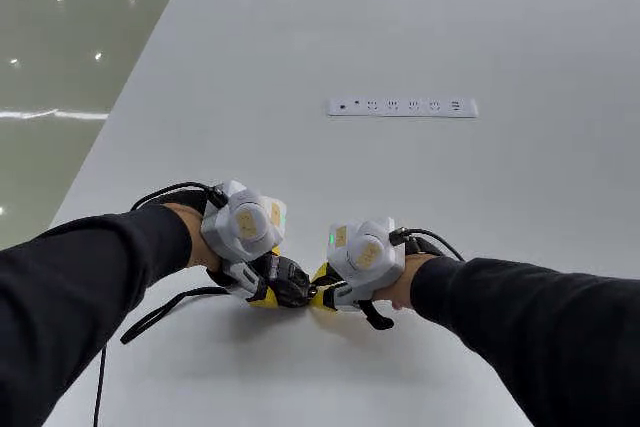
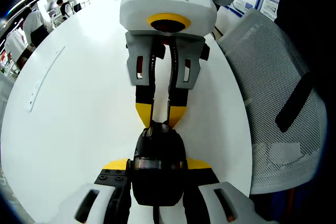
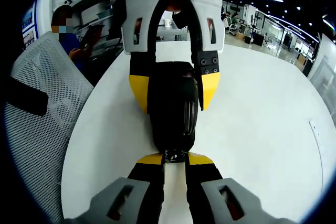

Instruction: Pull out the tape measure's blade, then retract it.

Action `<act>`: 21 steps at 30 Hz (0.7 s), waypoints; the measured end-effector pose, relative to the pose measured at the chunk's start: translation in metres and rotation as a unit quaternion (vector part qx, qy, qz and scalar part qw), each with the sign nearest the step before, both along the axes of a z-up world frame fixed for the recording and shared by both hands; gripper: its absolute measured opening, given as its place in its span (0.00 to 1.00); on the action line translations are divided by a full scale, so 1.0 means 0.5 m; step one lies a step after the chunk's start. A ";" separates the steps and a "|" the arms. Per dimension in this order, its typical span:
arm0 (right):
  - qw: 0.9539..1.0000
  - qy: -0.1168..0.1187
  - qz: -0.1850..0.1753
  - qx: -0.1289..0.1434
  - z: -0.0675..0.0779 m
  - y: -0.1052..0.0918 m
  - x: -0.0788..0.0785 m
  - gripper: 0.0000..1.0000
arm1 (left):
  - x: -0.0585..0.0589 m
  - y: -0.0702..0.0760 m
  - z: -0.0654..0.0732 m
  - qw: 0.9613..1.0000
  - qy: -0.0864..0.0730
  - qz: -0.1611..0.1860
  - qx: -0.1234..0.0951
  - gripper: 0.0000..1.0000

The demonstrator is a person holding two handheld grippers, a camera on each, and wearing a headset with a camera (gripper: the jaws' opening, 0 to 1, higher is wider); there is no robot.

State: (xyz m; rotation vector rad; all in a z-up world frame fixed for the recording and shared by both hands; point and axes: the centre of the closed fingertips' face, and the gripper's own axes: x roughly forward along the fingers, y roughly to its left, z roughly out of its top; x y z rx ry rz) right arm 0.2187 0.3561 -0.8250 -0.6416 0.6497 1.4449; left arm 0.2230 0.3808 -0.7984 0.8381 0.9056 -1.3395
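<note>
The black tape measure (image 1: 288,282) lies low over the white table (image 1: 400,37), near its front edge. My left gripper (image 2: 157,164) is shut on the tape measure's body (image 2: 157,174), with a yellow-tipped finger on each side. My right gripper (image 3: 174,159) faces it head-on. It is pinched shut on the blade's end hook (image 3: 174,155) at the case mouth. Almost no blade shows between the case (image 3: 173,106) and the hook. In the head view the left gripper (image 1: 270,292) and right gripper (image 1: 320,298) nearly touch.
A white power strip (image 1: 403,107) lies flat further back on the table. Black cables (image 1: 160,312) trail from the left hand across the table's near-left corner. A grey mesh chair (image 2: 273,108) stands beside the table. The table's left edge (image 1: 120,107) drops to a glossy floor.
</note>
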 end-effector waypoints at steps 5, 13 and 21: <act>1.000 -0.005 0.008 -0.004 0.000 -0.004 0.004 0.10 | 0.002 0.000 0.000 1.000 0.000 0.006 0.003 0.34; 1.000 0.002 0.004 -0.007 -0.001 -0.020 0.005 0.10 | 0.002 0.001 0.000 1.000 0.000 0.003 0.003 0.34; 1.000 0.016 -0.012 -0.003 -0.001 -0.021 0.003 0.12 | 0.002 0.000 0.000 1.000 -0.003 0.003 0.002 0.34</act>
